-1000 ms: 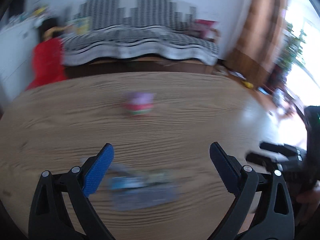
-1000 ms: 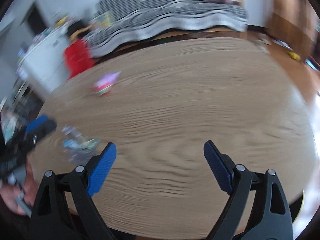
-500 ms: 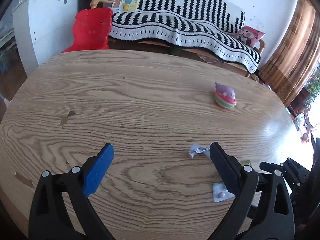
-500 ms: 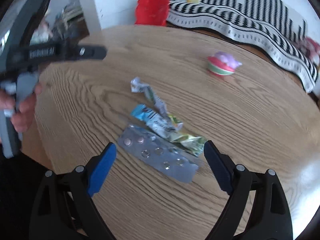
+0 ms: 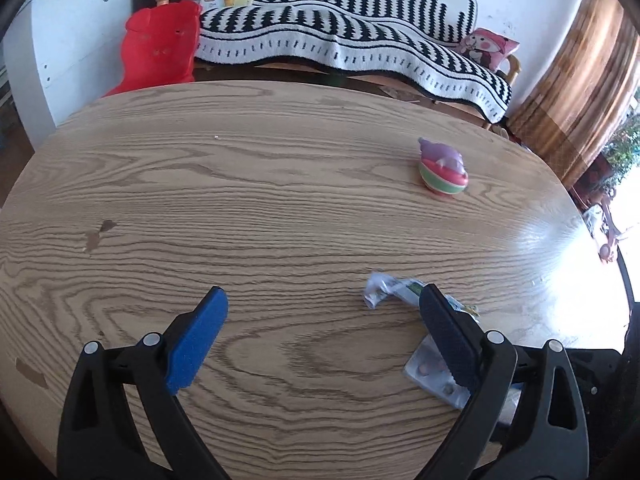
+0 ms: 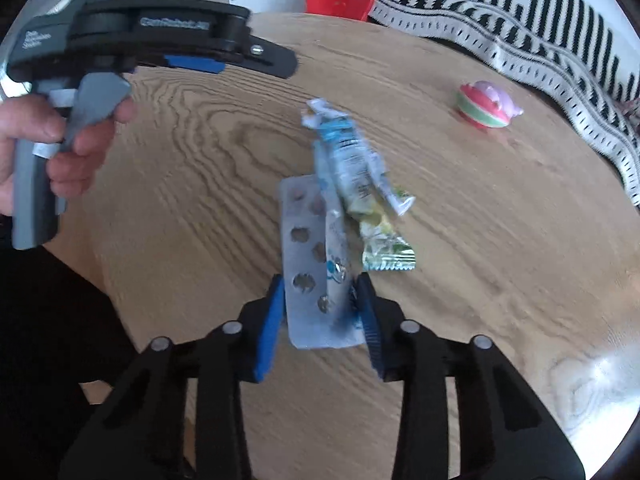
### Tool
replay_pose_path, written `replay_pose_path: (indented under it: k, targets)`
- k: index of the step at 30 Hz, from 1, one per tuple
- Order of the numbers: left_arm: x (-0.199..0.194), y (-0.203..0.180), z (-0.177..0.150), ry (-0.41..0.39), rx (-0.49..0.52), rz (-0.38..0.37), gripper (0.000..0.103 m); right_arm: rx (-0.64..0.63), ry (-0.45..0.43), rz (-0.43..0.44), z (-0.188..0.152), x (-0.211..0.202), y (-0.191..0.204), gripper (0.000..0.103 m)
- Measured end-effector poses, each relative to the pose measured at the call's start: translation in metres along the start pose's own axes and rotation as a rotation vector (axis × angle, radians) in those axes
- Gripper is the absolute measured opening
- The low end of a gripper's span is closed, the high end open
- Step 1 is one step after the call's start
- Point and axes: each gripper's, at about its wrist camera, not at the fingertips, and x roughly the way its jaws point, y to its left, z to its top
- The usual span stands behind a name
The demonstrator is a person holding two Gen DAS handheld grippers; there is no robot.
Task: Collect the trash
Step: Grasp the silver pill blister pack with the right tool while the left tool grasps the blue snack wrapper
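Now the right gripper [image 6: 320, 304] has just closed on the blister pack [image 6: 304, 264]; left gripper [image 5: 324, 332] wide open, empty

You are working in a lived-in home, in its sitting room. A round wood-grain table [image 5: 280, 208] fills your foreground; behind it stands a sofa draped in a black-and-white patterned throw [image 5: 344, 36] with a pink cartoon cushion [image 5: 490, 46] at one end. A red plastic child's chair [image 5: 160, 52] stands beside a white cabinet [image 5: 68, 44], and a small pink-and-green toy [image 5: 442, 168] sits on the table. Brown curtains [image 5: 580, 88] hang by a bright window at your right
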Motion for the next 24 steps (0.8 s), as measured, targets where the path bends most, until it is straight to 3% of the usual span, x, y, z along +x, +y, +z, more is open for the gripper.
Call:
replay_pose_path:
  k: [6, 10, 16, 21, 24]
  targets:
    - [-0.008, -0.010, 0.000, -0.019, 0.028, -0.012, 0.094, 0.045, -0.086, 0.076, -0.004, -0.039, -0.006, 0.035]
    - [-0.004, -0.016, -0.009, 0.015, -0.003, -0.036, 0.092, 0.130, -0.133, 0.035, -0.012, -0.065, -0.036, 0.035]
    - [0.020, -0.054, -0.036, 0.120, -0.024, -0.061, 0.076, 0.227, -0.147, -0.020, -0.033, -0.080, -0.070, 0.035]
    - [0.030, -0.082, -0.043, 0.100, 0.016, 0.003, 0.076, 0.215, -0.158, -0.045, -0.045, -0.092, -0.067, 0.036]
    - [0.032, -0.088, -0.042, 0.101, -0.012, 0.000, 0.076, 0.216, -0.160, -0.051, -0.052, -0.097, -0.065, 0.036]
